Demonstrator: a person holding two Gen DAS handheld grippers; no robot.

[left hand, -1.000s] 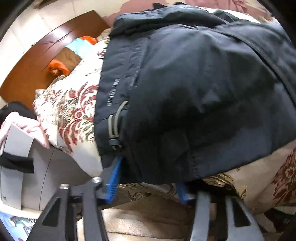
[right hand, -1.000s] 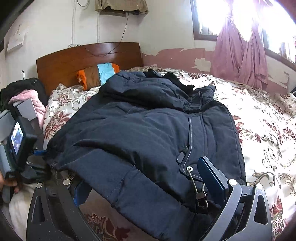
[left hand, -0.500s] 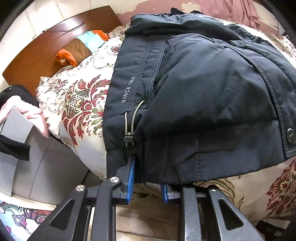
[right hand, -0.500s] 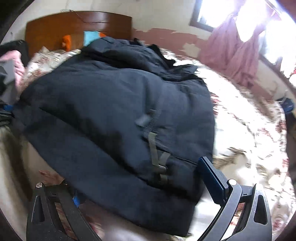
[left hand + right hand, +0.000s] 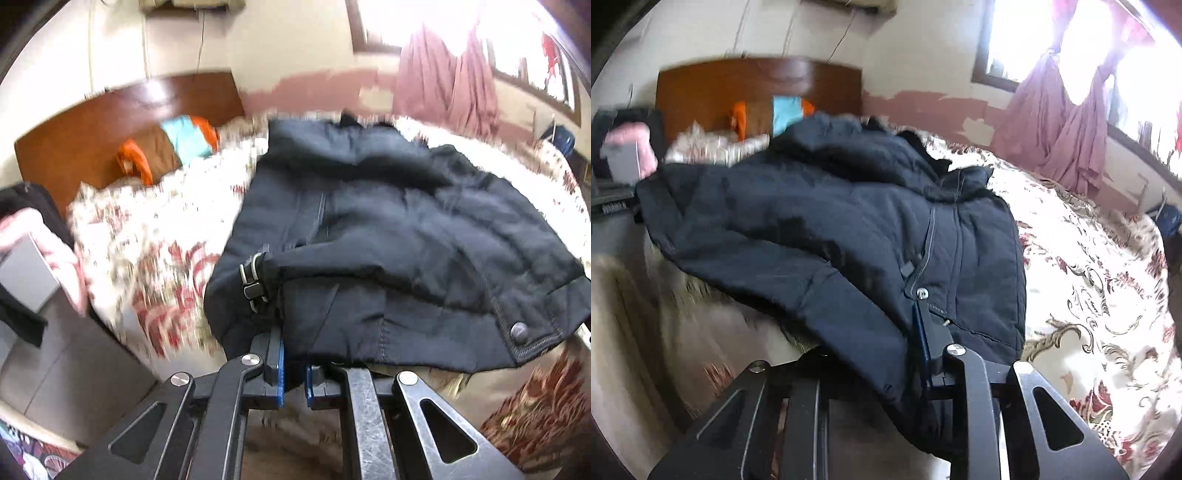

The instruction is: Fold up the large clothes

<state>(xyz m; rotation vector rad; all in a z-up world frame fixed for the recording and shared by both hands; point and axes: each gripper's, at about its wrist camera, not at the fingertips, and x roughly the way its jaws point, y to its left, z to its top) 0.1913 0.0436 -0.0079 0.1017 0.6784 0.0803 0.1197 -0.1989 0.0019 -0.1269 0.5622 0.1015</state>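
Floral cotton covers the bed [image 5: 1089, 280], cream with red and gold scrolls, and it fills most of the room as seen from either wrist. A dark wooden headboard [image 5: 757, 88] stands at the far end against a pale wall with peeling pink paint. Pink curtains [image 5: 1067, 136] hang knotted at a bright window on the right.

The jacket [image 5: 388, 236], navy and padded, lies spread over the near half of the bed, its hem toward the grippers and its hood end toward the headboard. In the right wrist view the jacket [image 5: 849, 236] has one side folded across its front, and its near edge droops off the mattress.

An orange, brown and turquoise pillow [image 5: 166, 147] sits against the headboard, well apart from the jacket.

The left gripper [image 5: 293, 373] has its blue pads drawn close together, pinching the jacket's hem just below a grey cord toggle [image 5: 253, 282]. The right gripper [image 5: 908, 354] is buried in the hem on the other corner; one blue pad presses the cloth near a metal snap [image 5: 922, 293], the other finger is hidden under fabric, so it appears clamped on the jacket.
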